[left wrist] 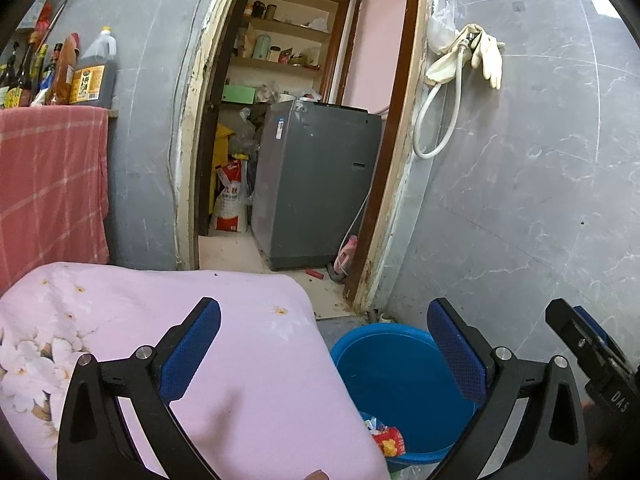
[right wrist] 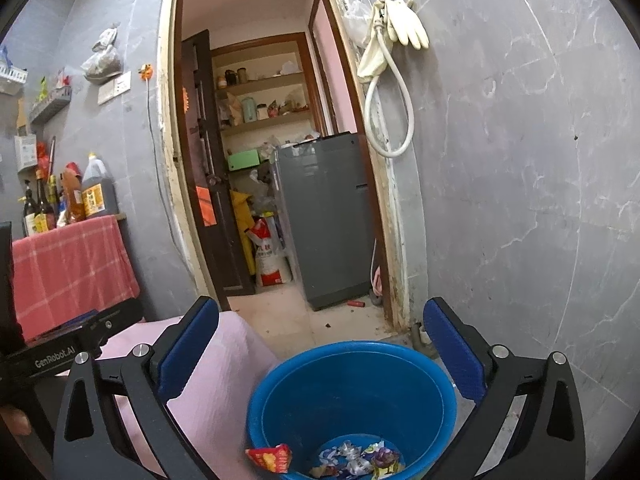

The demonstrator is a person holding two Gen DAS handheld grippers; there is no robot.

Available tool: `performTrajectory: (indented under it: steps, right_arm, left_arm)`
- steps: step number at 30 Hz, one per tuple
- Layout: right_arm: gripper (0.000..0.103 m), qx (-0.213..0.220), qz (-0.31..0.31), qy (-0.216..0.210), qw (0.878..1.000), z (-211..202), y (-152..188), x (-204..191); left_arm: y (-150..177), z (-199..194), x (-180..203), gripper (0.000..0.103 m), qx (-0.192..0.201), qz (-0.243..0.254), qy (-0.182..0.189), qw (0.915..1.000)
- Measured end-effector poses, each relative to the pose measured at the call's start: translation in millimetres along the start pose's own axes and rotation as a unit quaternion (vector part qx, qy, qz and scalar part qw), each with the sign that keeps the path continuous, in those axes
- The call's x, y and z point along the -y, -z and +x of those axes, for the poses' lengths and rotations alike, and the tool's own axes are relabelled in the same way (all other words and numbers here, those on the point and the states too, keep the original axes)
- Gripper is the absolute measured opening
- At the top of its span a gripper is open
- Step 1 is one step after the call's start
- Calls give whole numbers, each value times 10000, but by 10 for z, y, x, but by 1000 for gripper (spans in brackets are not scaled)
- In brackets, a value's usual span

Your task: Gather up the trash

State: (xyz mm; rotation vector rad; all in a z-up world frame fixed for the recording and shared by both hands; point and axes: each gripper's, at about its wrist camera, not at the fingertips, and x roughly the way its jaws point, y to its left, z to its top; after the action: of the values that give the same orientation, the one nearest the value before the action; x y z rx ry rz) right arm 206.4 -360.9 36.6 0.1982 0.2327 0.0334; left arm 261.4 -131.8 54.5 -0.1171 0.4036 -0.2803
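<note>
The blue bucket (right wrist: 352,400) stood open-topped on the floor, its mouth unblocked from above. The pink-covered counter (left wrist: 200,340) crowded its left rim; the grey wall (right wrist: 540,200) closed the right. Beyond, the doorway floor (right wrist: 288,320) lay clear up to the far grey washing machine (right wrist: 328,216).

Lived-in home utility/kitchen corner: grey tiled walls, condiment bottles (right wrist: 60,200) on a cloth-draped shelf far left, washing machine (left wrist: 316,184) and pantry shelves (right wrist: 264,100) through the far doorway, rubber gloves (right wrist: 404,24) hung right.
</note>
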Motion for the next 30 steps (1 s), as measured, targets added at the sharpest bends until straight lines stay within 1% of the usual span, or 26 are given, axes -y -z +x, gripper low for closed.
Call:
performTrajectory:
  steps: [8,14,21,30]
  right_arm:
    - [103,41,-56,-33,10000,-208,-11,-85]
    - [103,63,-59,5,10000,-321,54,-138]
    - [103,142,-143,21,9998,-489,144,-214]
    - [103,137,-229,47,9996,-697,219,-338]
  left_arm:
    - [43,-253,-53,101,67,38,3,10000]
    - [131,-407,-39,101,61,121,24,9999]
    - [224,-551,-63,101,91,108,29,9999]
    - [318,-780,-75,101,128,170,0,9998]
